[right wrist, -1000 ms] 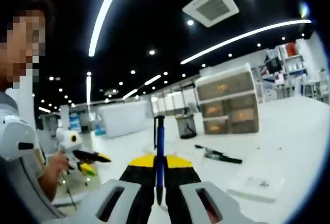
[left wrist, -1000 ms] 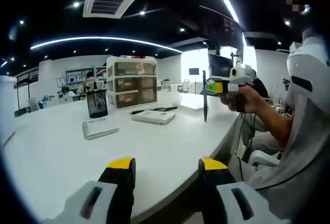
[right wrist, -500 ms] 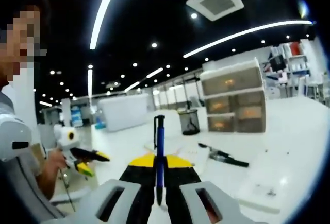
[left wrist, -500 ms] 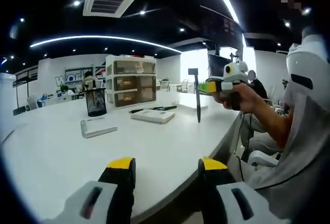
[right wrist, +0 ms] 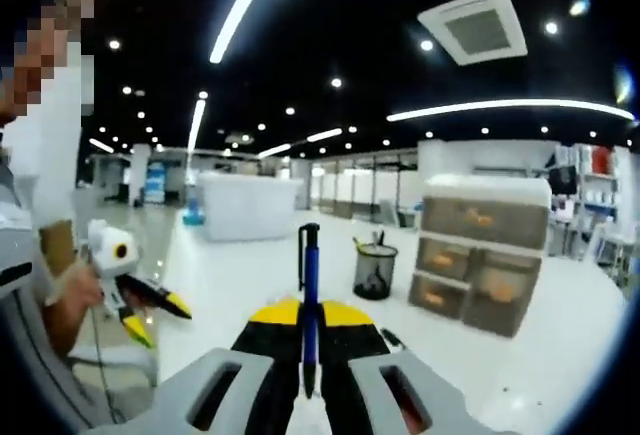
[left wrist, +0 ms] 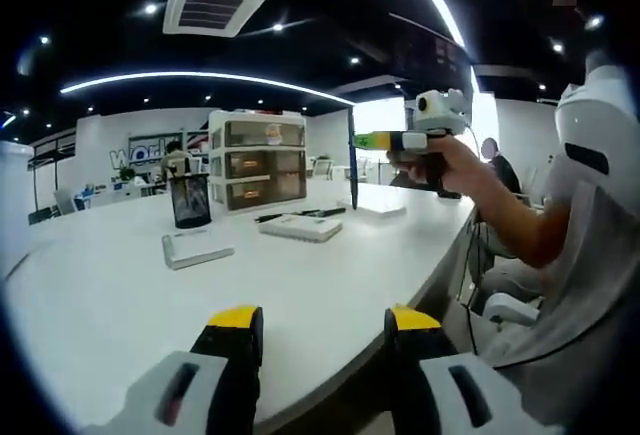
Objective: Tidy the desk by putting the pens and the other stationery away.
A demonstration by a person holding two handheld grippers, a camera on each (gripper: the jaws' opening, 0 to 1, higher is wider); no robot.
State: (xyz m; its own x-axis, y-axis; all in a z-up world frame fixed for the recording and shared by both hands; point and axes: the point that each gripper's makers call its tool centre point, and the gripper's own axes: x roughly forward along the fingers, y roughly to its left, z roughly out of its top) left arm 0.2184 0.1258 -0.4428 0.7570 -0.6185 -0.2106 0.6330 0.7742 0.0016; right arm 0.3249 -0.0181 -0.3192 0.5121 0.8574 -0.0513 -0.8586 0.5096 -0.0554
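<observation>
We see our right gripper (right wrist: pixel 303 323) clamped on a slim blue pen (right wrist: pixel 310 300), upright between its yellow-tipped jaws, above the smooth white desk (left wrist: pixel 120 305); the mesh pen cup (right wrist: pixel 375 272) stands beyond. Our left gripper (left wrist: pixel 322 330) gapes empty.

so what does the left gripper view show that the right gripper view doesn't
Left gripper view alone: two flat white boxes and and a dark pen lying on the white desk, plus its own left gripper with jaws apart and nothing between them.

Right gripper view alone: the blue pen's clip end, upright between the shut jaws.

Both: the drawer unit, the black mesh pen cup, the blue pen and the right gripper.
</observation>
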